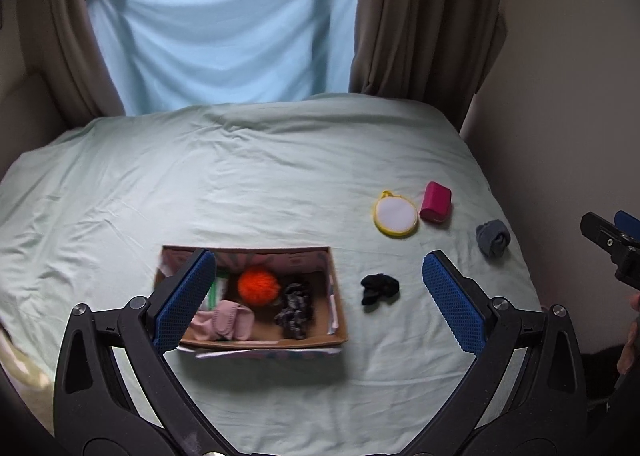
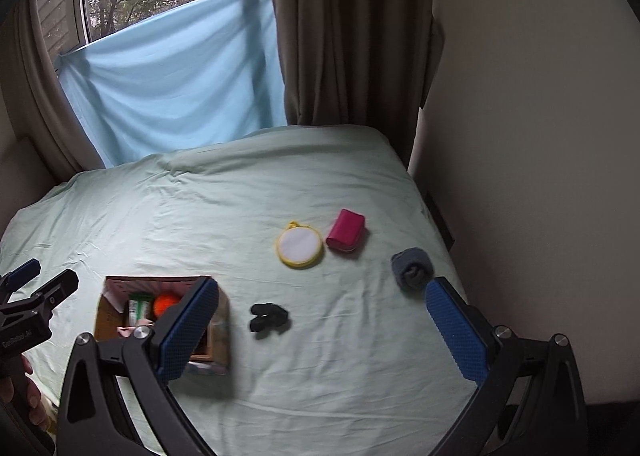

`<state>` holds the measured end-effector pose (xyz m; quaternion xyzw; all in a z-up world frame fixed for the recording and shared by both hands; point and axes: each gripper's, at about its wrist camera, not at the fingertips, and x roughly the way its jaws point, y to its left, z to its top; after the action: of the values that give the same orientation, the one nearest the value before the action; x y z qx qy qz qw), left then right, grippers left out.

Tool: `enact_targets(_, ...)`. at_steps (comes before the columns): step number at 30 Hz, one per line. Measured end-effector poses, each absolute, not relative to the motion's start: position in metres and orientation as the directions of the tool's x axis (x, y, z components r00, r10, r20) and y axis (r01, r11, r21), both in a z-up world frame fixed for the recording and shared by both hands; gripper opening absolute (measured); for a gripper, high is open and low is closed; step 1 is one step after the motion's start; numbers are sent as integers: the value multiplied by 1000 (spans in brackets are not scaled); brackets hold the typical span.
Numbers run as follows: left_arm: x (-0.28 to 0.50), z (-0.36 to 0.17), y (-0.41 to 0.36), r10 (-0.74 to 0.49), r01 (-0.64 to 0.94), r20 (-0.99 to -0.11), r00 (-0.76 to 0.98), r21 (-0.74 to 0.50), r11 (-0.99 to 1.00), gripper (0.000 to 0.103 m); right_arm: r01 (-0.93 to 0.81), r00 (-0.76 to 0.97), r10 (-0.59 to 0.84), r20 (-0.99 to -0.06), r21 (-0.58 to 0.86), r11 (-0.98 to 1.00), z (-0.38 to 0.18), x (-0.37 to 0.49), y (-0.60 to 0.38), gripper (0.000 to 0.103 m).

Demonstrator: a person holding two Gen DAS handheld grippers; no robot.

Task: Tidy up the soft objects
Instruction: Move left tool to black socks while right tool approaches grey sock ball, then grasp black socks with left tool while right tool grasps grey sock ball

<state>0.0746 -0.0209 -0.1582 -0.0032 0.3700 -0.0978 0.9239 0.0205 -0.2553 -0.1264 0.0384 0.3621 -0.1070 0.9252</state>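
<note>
Your left tongs (image 1: 318, 296) are spread wide and hold nothing. They hover above the bed (image 1: 240, 176), with their left blue pad (image 1: 186, 300) in front of the near-left corner of the cardboard box (image 1: 338, 312). Your right tongs (image 2: 322, 330) are likewise spread wide and empty, held above the near right part of the bed.

The box sits on the pale green bedsheet toward the near left. Inside it you see an orange pom-pom (image 1: 258, 285) near the back, a pink fabric item (image 1: 224, 323) at the front left, a dark patterned scrunchie (image 1: 295, 310) at the front right, and a green-and-white item (image 1: 216, 290) partly hidden behind the left pad.

Four soft objects lie on the sheet outside the box:
- A black fabric bundle (image 1: 379, 288) lies just right of the box, apart from it. In the right wrist view it lies between the pads of the right tongs.
- A round white pad with a yellow rim (image 1: 396, 216) lies farther back and to the right.
- A pink pouch (image 1: 436, 207) stands just beside the round pad, on its right.
- A rolled grey sock (image 1: 493, 237) lies near the right edge of the bed; in the right wrist view it is just beyond the right pad (image 2: 456, 332).

A light blue cloth (image 1: 224, 28) hangs across the window behind the bed, between brown curtains (image 1: 428, 16).
</note>
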Motion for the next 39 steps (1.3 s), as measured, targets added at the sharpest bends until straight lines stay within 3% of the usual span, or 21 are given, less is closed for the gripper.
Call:
enact_targets(9, 101, -228, -125, -115, 108, -692, 713, -54, 993, 103, 218, 720, -171, -673, -16, 976, -184, 66, -360, 103)
enact_targets(18, 144, -337, -198, -53, 109, -785, 617, 18, 994, 103, 235, 674, -184, -715, -29, 972, -274, 122, -432, 103)
enact_targets(29, 186, -458, -214, 44, 89, -876, 481, 98, 991, 96, 221, 618, -130, -775, 12, 975, -388, 173, -474, 103)
enact_targets(34, 194, -485, -216, 55, 102, -889, 455, 113, 988, 93, 238, 594, -146, -791, -1, 971, -420, 192, -486, 103)
enact_targets(36, 197, -492, -215, 53, 98, -895, 442, 107, 989, 85, 248, 583, -150, -799, -1, 969, -429, 198, -490, 103)
enact_targets(39, 198, -493, -214, 41, 91, -894, 446, 91, 992, 83, 249, 598, -138, -789, 20, 968, -431, 200, -495, 100)
